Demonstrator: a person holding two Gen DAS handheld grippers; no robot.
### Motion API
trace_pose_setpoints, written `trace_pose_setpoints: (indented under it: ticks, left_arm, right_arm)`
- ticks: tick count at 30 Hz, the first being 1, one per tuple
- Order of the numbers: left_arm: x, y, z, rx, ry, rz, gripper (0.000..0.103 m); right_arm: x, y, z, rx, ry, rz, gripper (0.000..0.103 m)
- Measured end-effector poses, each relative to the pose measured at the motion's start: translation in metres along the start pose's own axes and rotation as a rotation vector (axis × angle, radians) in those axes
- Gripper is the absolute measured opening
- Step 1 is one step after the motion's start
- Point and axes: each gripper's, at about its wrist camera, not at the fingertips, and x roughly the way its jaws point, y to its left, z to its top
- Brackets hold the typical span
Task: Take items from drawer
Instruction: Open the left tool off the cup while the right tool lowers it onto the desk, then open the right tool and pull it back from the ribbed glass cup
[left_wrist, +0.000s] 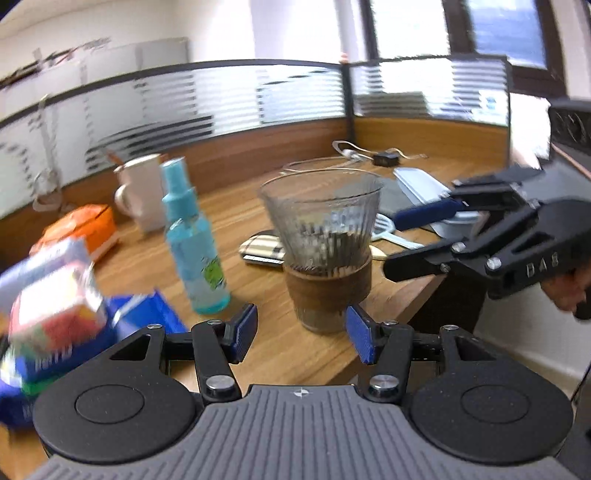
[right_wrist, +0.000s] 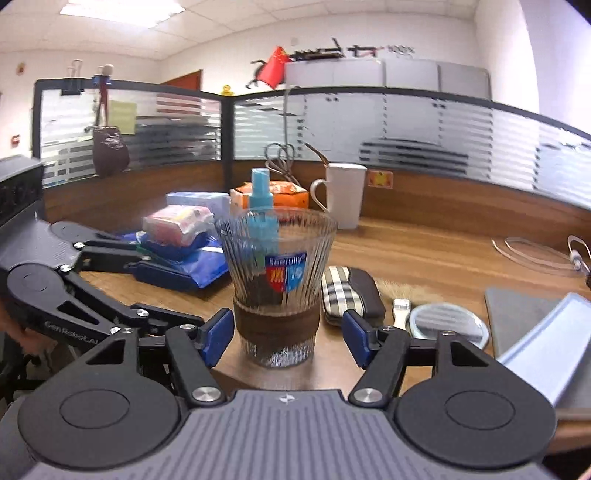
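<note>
A ribbed glass cup with a brown sleeve (left_wrist: 325, 247) (right_wrist: 277, 284) stands near the desk's front edge. My left gripper (left_wrist: 302, 338) is open and empty, just short of the cup. My right gripper (right_wrist: 288, 338) is open and empty, its blue pads to either side of the cup's base without touching it. In the left wrist view the right gripper (left_wrist: 424, 236) comes in from the right with its jaws apart. In the right wrist view the left gripper (right_wrist: 155, 291) comes in from the left. A turquoise spray bottle (left_wrist: 194, 240) (right_wrist: 263, 206) stands by the cup. No drawer is in view.
On the wooden desk (right_wrist: 424, 258) stand a white mug (left_wrist: 142, 192) (right_wrist: 345, 195), an orange packet (left_wrist: 86, 229), blue packets and boxes (right_wrist: 177, 254), a checked case (right_wrist: 338, 291), a small brush (right_wrist: 400, 308), a round mirror (right_wrist: 448, 325), a light blue tray (left_wrist: 421, 184) and cables (left_wrist: 354, 153). Partitions ring the desk.
</note>
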Motion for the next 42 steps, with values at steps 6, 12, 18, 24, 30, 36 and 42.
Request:
trace_pose_setpoints:
  ticks: [6, 12, 18, 24, 30, 36, 42]
  left_arm:
    - [-0.015, -0.007, -0.025, -0.063, -0.030, 0.107, 0.059]
    - [-0.035, -0.018, -0.052, -0.090, -0.037, 0.176, 0.061]
    - [-0.059, -0.017, -0.079, -0.191, -0.029, 0.208, 0.061]
    - [-0.077, -0.006, -0.092, -0.310, -0.035, 0.230, 0.061]
    - [-0.084, 0.000, -0.096, -0.334, -0.030, 0.238, 0.061]
    - [-0.083, 0.007, -0.092, -0.350, -0.038, 0.252, 0.061]
    - [-0.080, 0.015, -0.087, -0.354, -0.052, 0.266, 0.061]
  right_arm:
    - [0.008, 0.009, -0.014, 0.056, 0.024, -0.038, 0.055]
    - [0.023, 0.023, -0.017, 0.079, 0.038, -0.057, 0.046]
    - [0.037, 0.026, -0.016, 0.125, 0.031, -0.093, 0.036]
    - [0.055, 0.028, -0.011, 0.144, 0.028, -0.120, 0.036]
    - [0.080, 0.032, -0.003, 0.158, 0.022, -0.146, 0.036]
    - [0.101, 0.033, 0.004, 0.162, 0.021, -0.166, 0.036]
    - [0.117, 0.031, 0.009, 0.171, 0.026, -0.177, 0.037]
